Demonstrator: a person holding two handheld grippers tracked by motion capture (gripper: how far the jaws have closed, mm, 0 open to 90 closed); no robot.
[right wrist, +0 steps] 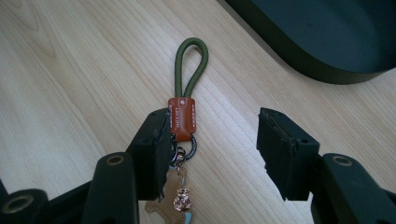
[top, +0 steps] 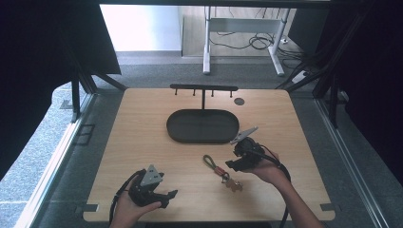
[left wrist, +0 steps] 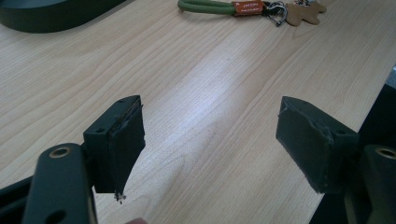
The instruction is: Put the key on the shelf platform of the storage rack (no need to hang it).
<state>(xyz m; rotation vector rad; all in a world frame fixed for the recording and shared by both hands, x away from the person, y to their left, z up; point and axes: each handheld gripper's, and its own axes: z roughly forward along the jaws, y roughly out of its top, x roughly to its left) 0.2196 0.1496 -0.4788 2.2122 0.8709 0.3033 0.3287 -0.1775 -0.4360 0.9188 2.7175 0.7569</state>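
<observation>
Seen from above: a light wooden desk carrying a keychain with an olive-green cord loop, an orange-brown leather tab, metal rings and a tan leather charm, lying flat right of centre on the near half. Behind it, well apart, a dark oval tray, and past the tray a black T-shaped rack with small hooks near the far edge.

Right gripper, held in a hand just right of the keychain, jaws about half open and pointing at it. From the right gripper view: keychain stretched lengthwise between the two black jaws, green loop pointing away, orange tab close against the inner face of the left-hand jaw, rings and charm partly hidden behind that jaw. Right-hand jaw well clear of the keychain, bare wood in the gap. Nothing gripped; contact of the tab with the near pad impossible to confirm. Tray wall at upper right.

Left gripper, held low near the front left of the desk, jaws wide apart and empty. From the left gripper view: bare wood between the jaws, keychain at the far top edge, tray at upper left.
</observation>
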